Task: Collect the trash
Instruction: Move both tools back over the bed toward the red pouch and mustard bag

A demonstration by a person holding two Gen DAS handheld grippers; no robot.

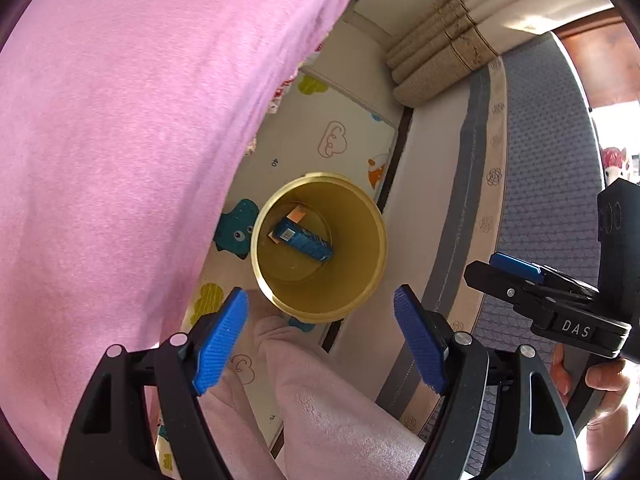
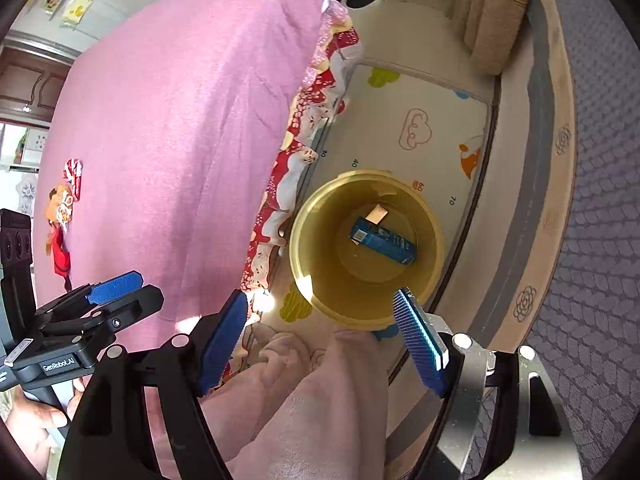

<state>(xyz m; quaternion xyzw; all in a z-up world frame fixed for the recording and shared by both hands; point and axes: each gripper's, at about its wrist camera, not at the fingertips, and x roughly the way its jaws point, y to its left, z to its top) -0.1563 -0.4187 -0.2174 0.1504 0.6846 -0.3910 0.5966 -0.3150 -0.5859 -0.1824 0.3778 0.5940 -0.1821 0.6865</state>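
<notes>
Yellow round plastic bin [image 1: 320, 304] on the floor, a blue rectangular carton [image 1: 306, 240] lying at its bottom.
Beside the bin spreads a cream play mat with cartoon prints [image 1: 352, 140]; a pink bedspread [image 1: 120, 160] rises on one side, a grey quilted mattress [image 1: 552, 160] on the other. Above the bin, left gripper [image 1: 320, 340] and right gripper [image 2: 320, 344] both stand spread, nothing between their blue pads.

Bin [image 1: 320, 308] mouth unobstructed below
</notes>
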